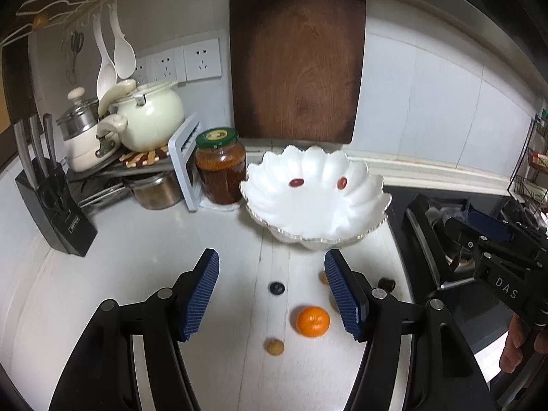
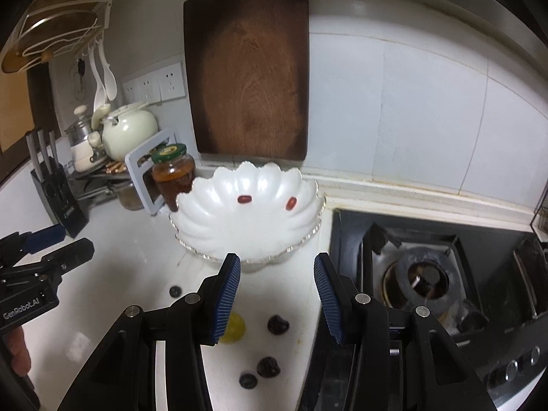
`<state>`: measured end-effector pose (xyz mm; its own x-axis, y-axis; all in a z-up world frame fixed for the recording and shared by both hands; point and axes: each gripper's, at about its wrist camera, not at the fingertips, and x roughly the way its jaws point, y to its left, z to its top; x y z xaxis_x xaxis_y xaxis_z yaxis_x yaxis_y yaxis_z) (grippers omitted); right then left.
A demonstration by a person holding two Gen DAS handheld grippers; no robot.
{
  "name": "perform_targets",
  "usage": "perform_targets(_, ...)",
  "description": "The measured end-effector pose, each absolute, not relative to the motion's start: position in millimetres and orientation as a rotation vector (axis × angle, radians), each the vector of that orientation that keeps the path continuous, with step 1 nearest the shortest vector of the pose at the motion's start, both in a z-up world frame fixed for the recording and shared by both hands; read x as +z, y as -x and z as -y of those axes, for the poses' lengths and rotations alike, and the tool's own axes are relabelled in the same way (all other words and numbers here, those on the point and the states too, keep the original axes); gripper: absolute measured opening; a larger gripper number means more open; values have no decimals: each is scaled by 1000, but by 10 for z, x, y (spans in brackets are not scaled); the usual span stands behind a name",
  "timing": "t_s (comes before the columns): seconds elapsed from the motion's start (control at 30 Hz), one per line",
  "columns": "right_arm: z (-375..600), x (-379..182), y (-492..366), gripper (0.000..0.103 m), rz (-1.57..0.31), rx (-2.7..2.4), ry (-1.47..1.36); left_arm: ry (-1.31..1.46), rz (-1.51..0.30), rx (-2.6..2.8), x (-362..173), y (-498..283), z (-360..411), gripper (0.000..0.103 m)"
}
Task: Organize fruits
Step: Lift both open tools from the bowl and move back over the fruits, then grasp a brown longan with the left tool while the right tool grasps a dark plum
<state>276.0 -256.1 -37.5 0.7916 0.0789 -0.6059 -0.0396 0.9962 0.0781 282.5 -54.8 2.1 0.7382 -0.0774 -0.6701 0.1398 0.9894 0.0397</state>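
A white scalloped bowl [image 1: 359, 205] stands on the white counter and holds two red dates [image 1: 296, 182]. It also shows in the right wrist view [image 2: 205, 212]. My left gripper [image 1: 272, 267] is open and empty, above an orange mandarin [image 1: 313, 320], a blueberry [image 1: 276, 288] and a small tan fruit [image 1: 273, 346]. My right gripper [image 2: 276, 267] is open and empty, above a yellow-green grape [image 2: 236, 328], dark cherries [image 2: 277, 324] and blueberries [image 2: 248, 381]. The right gripper also shows at the right of the left wrist view [image 1: 479, 229].
A jar [image 1: 221, 166] with a green lid stands left of the bowl. A dark wooden cutting board [image 1: 296, 54] leans on the wall behind. A knife block [image 1: 54, 205], pots and a rack stand at the left. A gas stove [image 2: 421, 274] lies right of the counter.
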Motion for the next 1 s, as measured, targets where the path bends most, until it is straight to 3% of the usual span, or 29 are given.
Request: perform_targets(1.0, 2553, -1248, -2625, 46, -919, 80, -109, -97, -1010, -122, -895, -2665, 519, 64)
